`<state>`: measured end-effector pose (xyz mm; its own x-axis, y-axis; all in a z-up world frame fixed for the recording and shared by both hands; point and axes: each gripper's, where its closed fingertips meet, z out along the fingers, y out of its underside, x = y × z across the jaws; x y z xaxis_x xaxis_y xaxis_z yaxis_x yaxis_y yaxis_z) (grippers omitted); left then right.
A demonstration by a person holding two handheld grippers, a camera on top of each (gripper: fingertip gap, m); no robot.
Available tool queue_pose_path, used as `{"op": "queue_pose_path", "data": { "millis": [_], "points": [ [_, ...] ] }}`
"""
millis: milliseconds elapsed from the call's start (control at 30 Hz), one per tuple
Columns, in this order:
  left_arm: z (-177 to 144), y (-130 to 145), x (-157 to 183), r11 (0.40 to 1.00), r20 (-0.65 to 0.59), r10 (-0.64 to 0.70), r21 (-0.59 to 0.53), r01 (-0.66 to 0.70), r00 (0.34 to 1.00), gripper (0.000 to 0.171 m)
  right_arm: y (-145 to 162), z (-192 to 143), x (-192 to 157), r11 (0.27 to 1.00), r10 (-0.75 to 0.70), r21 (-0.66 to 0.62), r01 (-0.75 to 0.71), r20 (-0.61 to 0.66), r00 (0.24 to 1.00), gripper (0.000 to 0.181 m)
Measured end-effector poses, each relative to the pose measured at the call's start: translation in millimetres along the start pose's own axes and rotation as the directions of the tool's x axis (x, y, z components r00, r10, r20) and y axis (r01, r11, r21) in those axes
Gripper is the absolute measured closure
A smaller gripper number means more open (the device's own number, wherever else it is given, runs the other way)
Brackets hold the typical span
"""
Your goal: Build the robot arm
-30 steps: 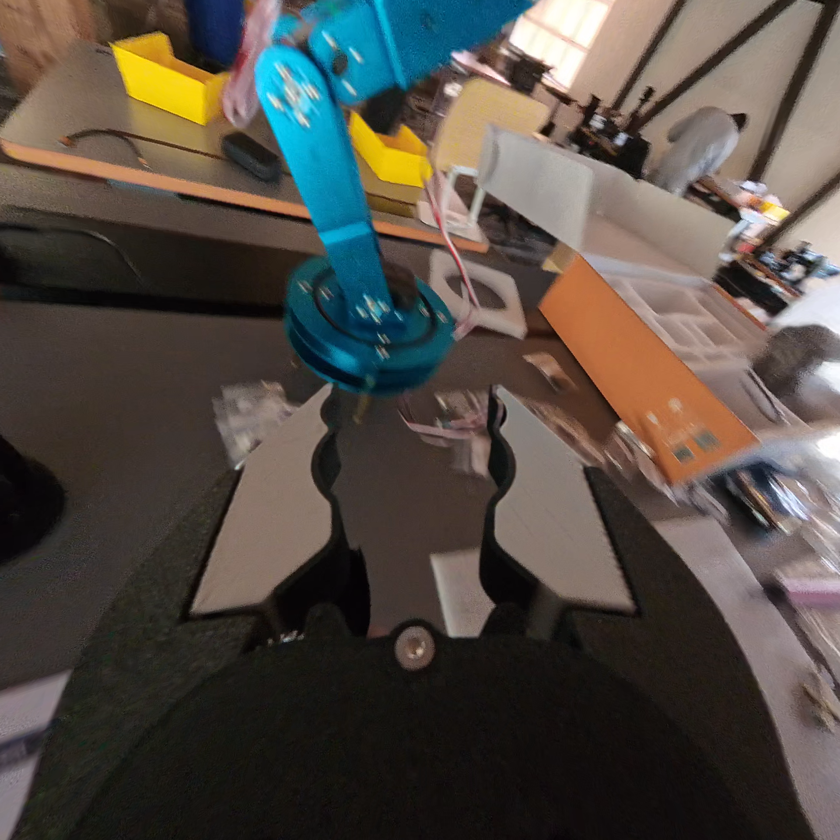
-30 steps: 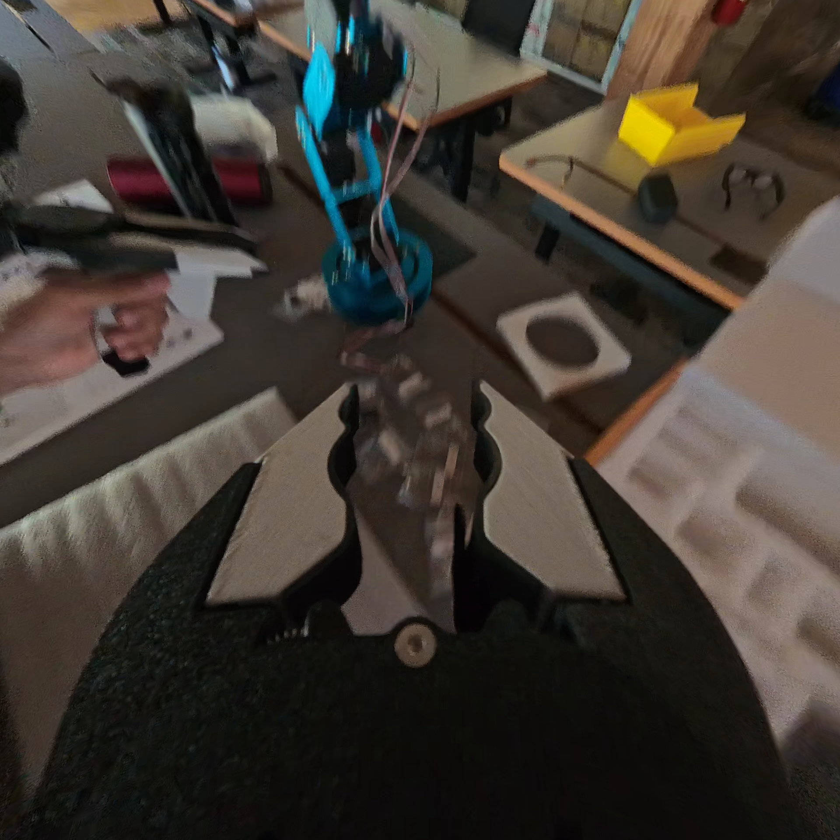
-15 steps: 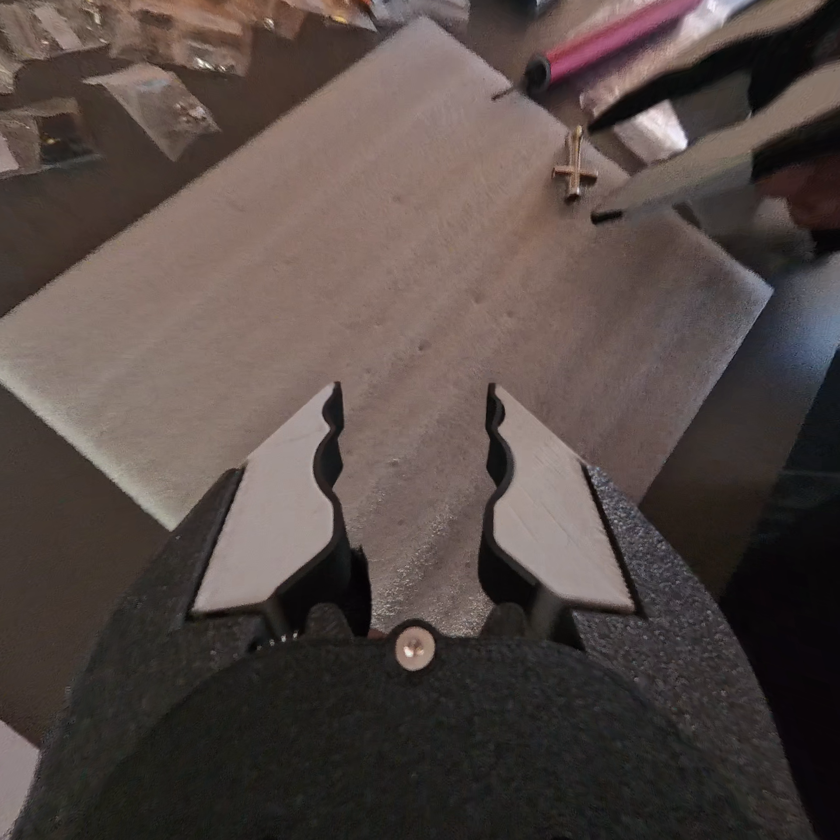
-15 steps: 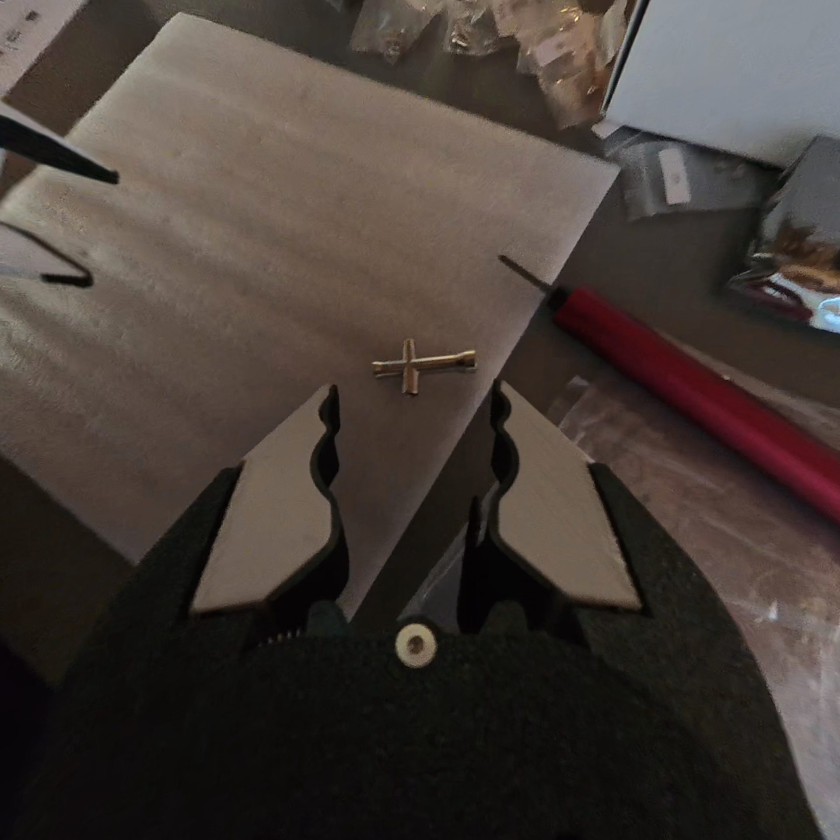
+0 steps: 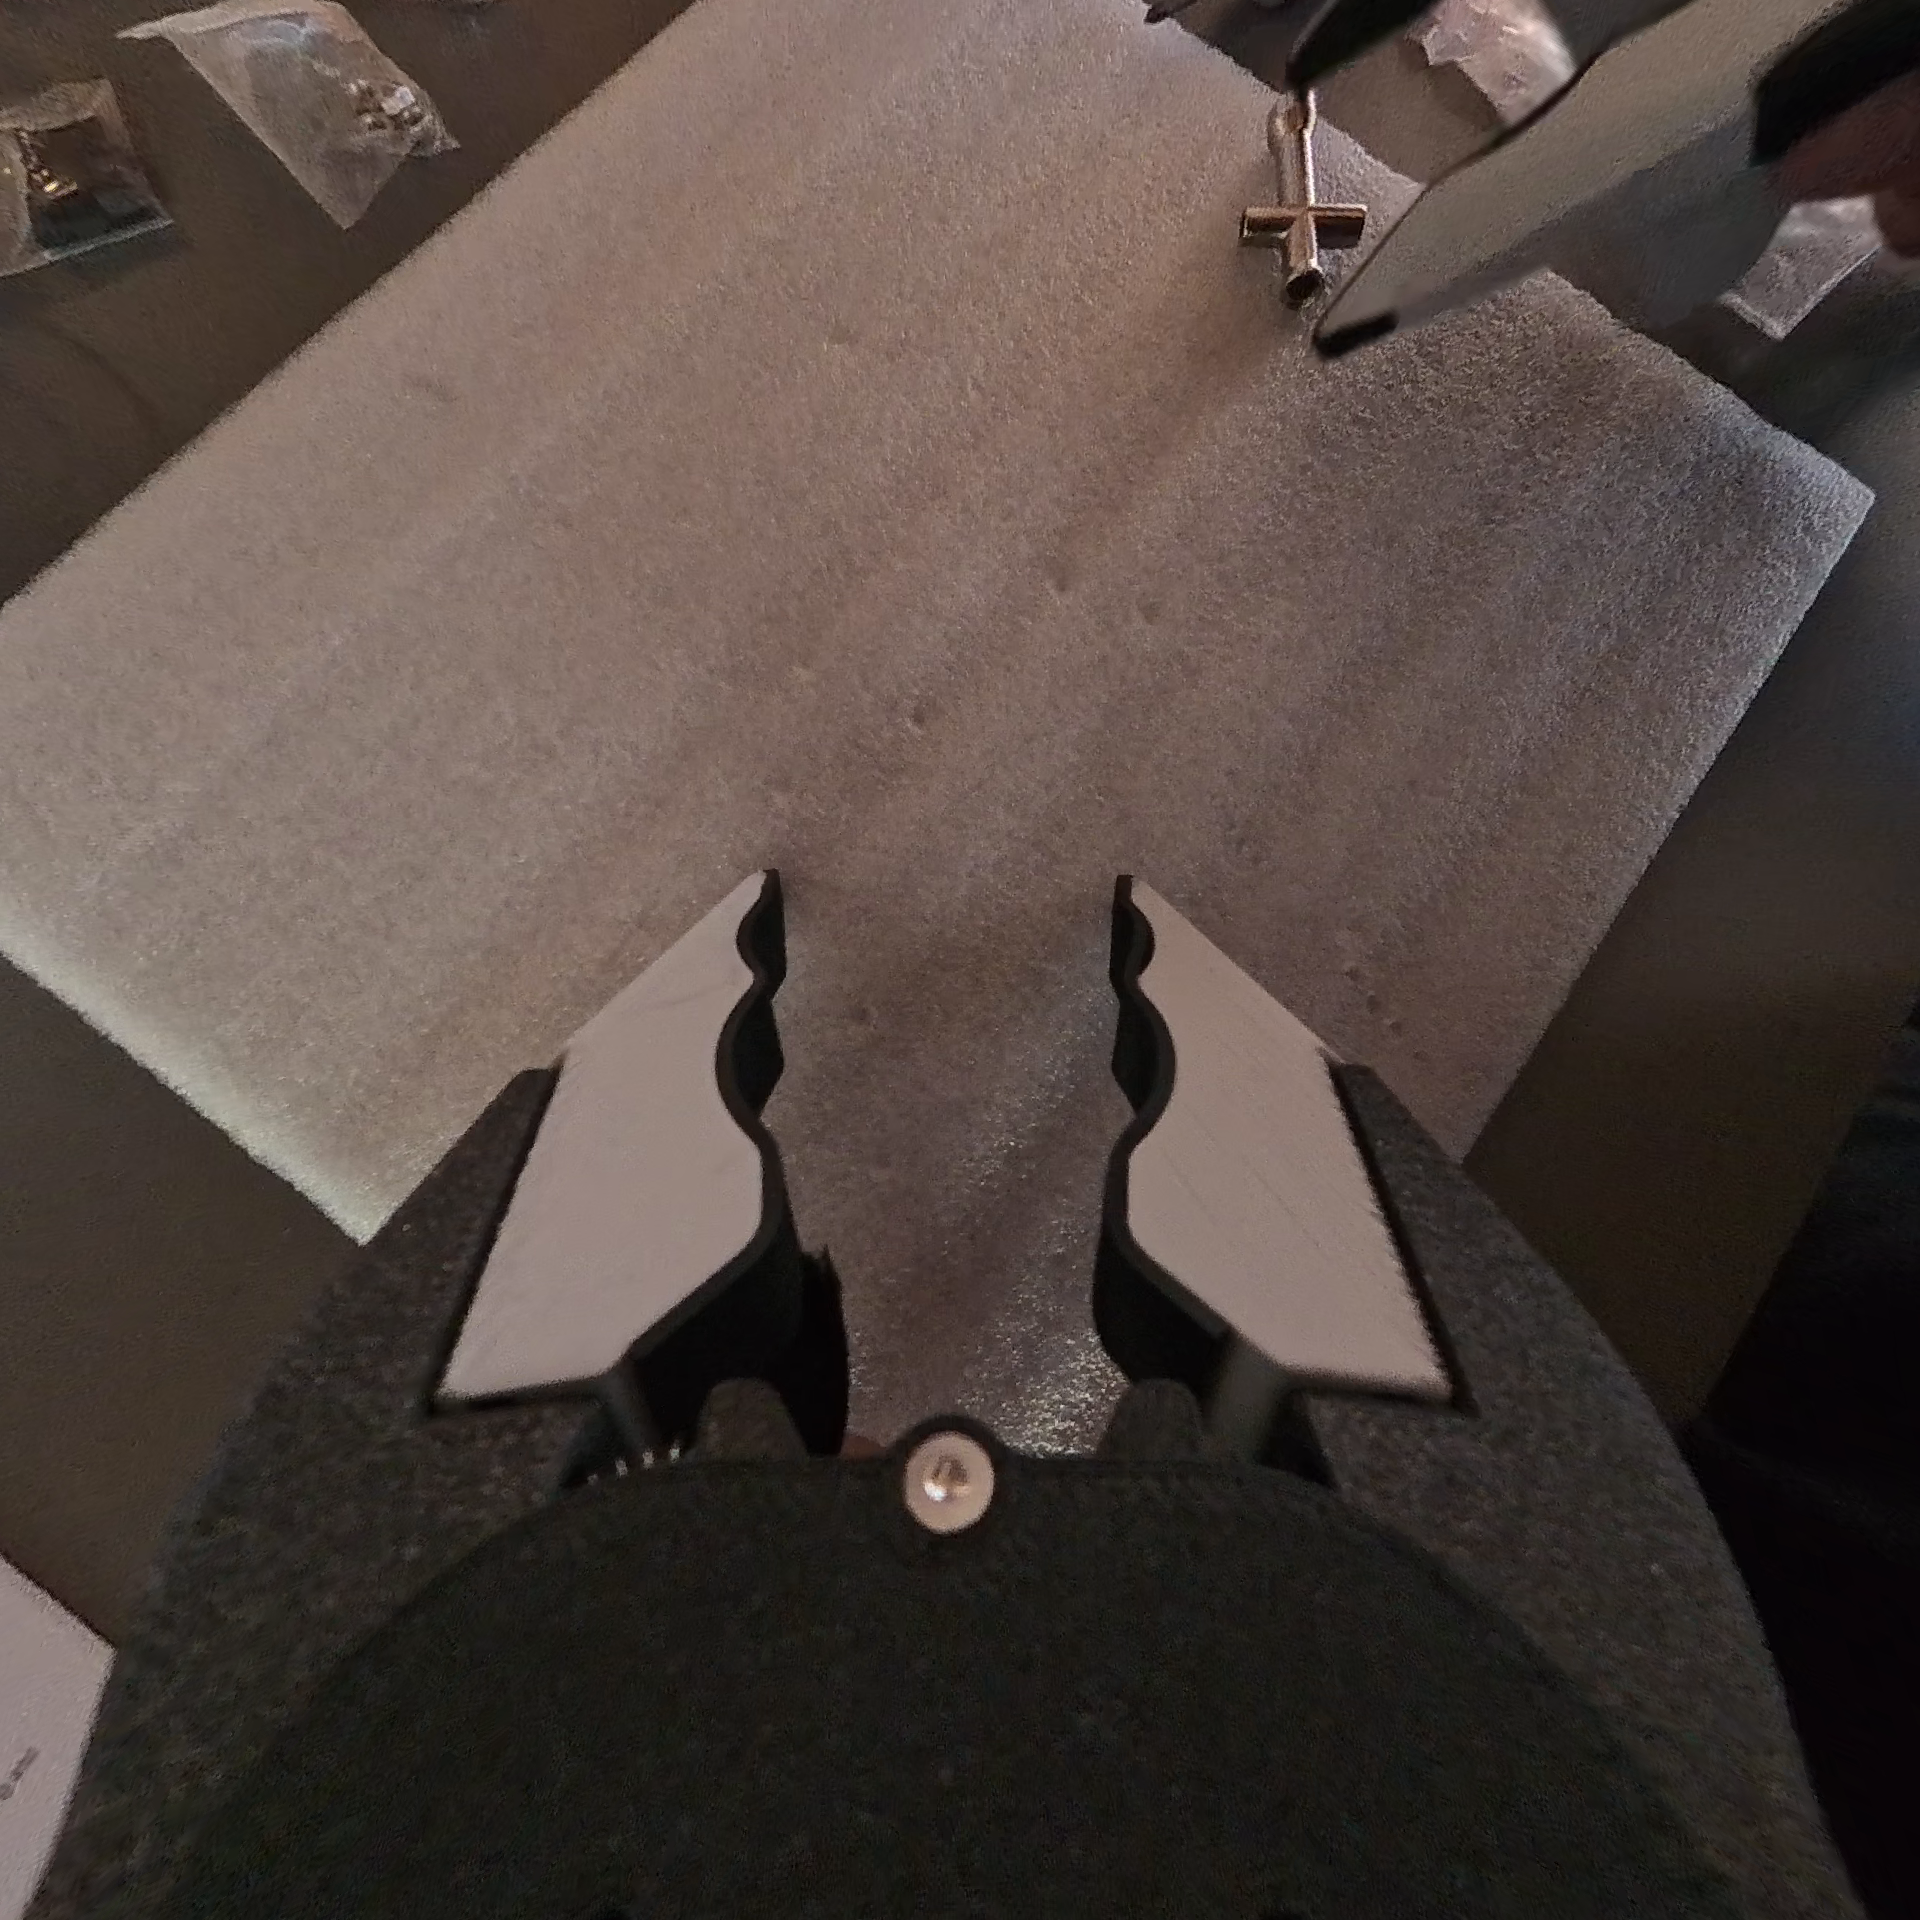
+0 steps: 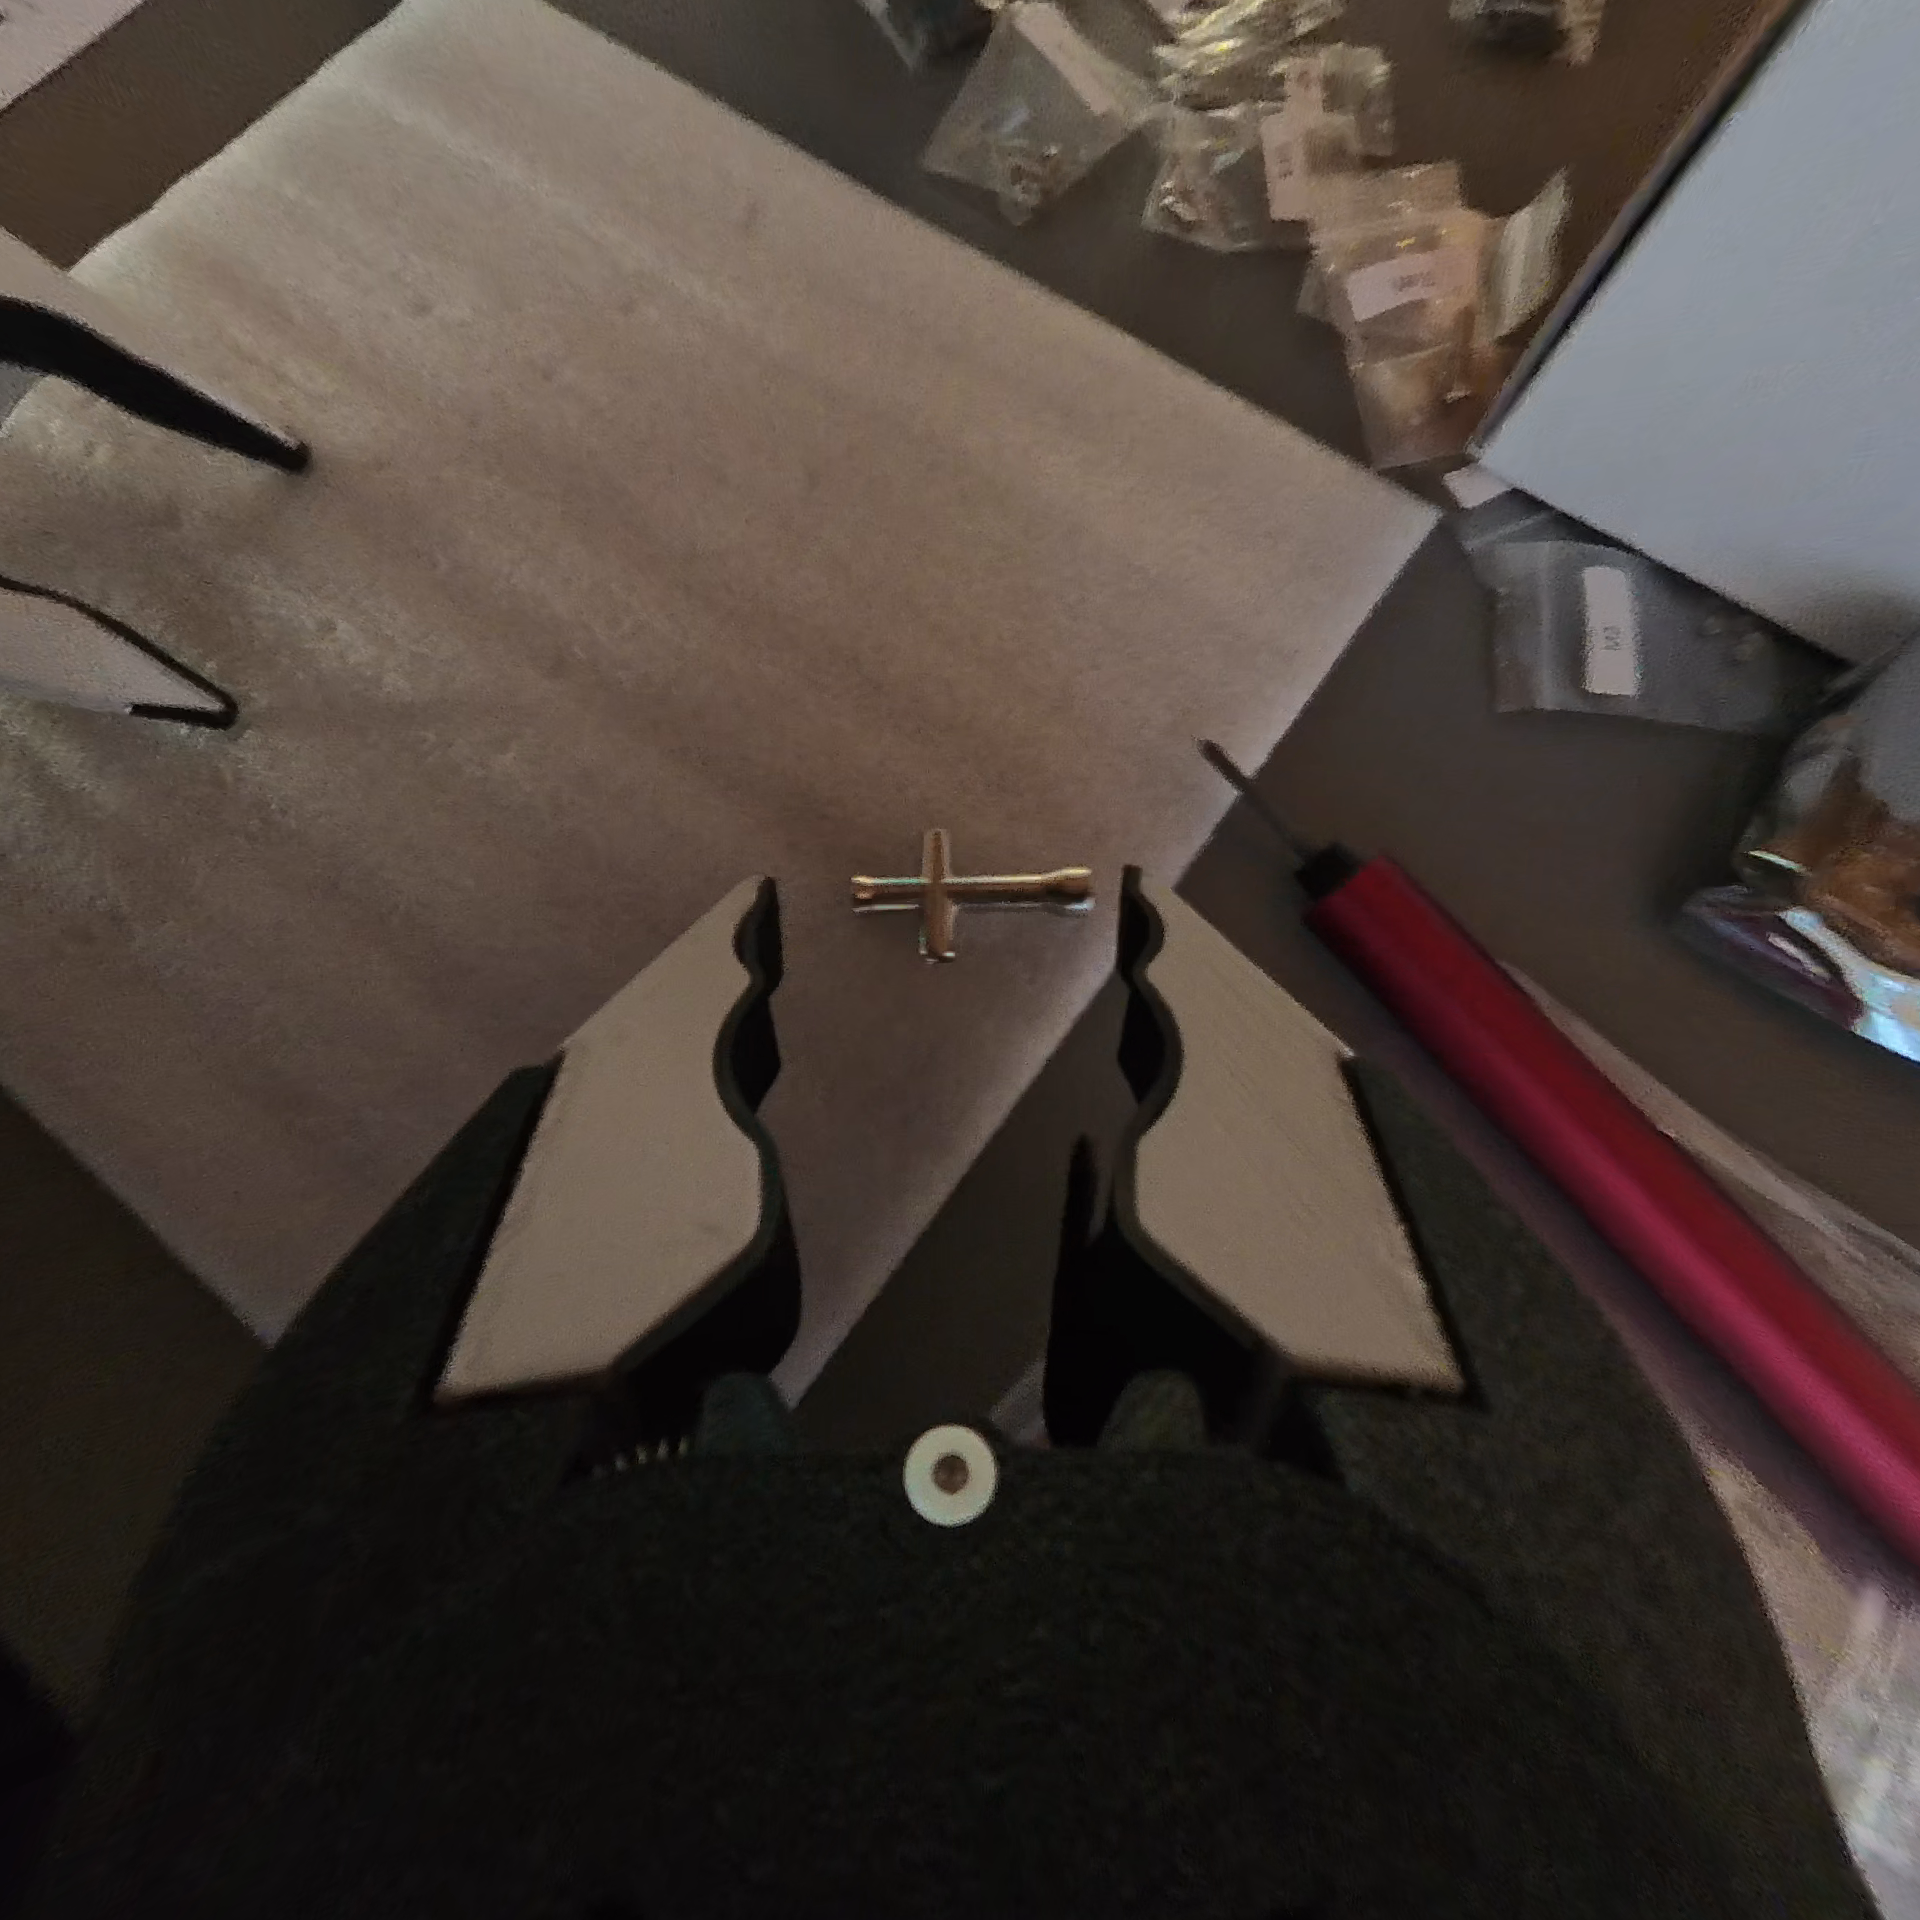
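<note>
- The dark worktop (image 6: 1299,727) fills the frame edges in both views and carries everything else.
- A pale foam sheet (image 5: 831,520) lies flat on it, turned cornerwise, and fills the middle of both views; it looks like a soft bed that keeps small parts from rolling or getting lost.
- A white box (image 6: 1766,364) stands at the upper right of the right wrist view, off the sheet.
- The left claw (image 5: 943,883) sits at lower centre of its view, jaws wide and empty, over bare foam and well apart from any part.
- The right claw (image 6: 945,888) is also wide and holds nothing; its tips stand on either side of the cross wrench, not touching it.
- A red-handled screwdriver (image 6: 1610,1143) lies at the right, its thin tip just reaching the foam's edge.
- Clear bags of small hardware (image 6: 1351,208) are heaped at the top, beyond the sheet.
- The small metal cross wrench (image 6: 961,896) lies flat near the foam's right corner, just ahead of the right claw's gap; in the left wrist view it shows at upper right.
</note>
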<state>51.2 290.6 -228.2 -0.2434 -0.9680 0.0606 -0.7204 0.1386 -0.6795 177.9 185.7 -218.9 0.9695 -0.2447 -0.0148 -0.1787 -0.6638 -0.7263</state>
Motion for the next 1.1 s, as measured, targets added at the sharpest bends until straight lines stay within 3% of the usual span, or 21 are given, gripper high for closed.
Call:
{"op": "queue_pose_path", "data": {
  "millis": [167,300,400,500,600,767,867,967,1033,1100],
  "points": [
    [-3,5,-2,1.000,0.011,0.014,-0.002,-0.014,1.000,0.109,3,2,1,1.000,-0.010,-0.012,0.010,0.002,1.000,0.136],
    [-16,18,-6,1.000,0.006,0.013,-0.021,-0.013,1.000,0.108,11,-57,48,0.999,0.040,0.023,-0.036,-0.182,0.983,0.136],
    [-31,32,-13,0.999,0.007,-0.011,-0.041,0.011,1.000,0.109,60,-140,122,0.988,0.147,0.018,-0.153,-0.411,0.899,0.135],
    [-34,35,-15,0.999,-0.001,-0.036,-0.037,0.036,0.999,0.109,127,-186,174,0.943,0.307,0.033,-0.331,-0.466,0.830,0.135],
    [-24,26,-14,0.999,0.012,-0.014,-0.036,0.014,1.000,0.109,159,-176,188,0.914,0.382,0.032,-0.404,-0.401,0.833,0.135],
    [-26,19,-11,0.996,0.028,-0.087,-0.008,0.088,0.996,0.109,162,-160,189,0.926,0.361,0.032,-0.376,-0.365,0.858,0.136],
    [-60,14,-18,0.965,0.001,-0.234,0.118,0.232,0.972,0.109,162,-164,191,0.915,0.391,0.059,-0.398,-0.361,0.847,0.120],
    [-125,28,-64,0.901,0.059,-0.377,0.256,0.351,0.925,0.109,146,-189,190,0.901,0.431,0.137,-0.411,-0.395,0.811,0.123],
    [-181,60,-122,0.865,0.188,-0.455,0.326,0.382,0.870,0.109,118,-208,180,0.905,0.426,0.195,-0.379,-0.429,0.796,0.128],
    [-239,108,-184,0.840,0.317,-0.524,0.346,0.418,0.791,0.107,72,-217,161,0.916,0.393,0.271,-0.297,-0.450,0.802,0.133]
  ]
}}
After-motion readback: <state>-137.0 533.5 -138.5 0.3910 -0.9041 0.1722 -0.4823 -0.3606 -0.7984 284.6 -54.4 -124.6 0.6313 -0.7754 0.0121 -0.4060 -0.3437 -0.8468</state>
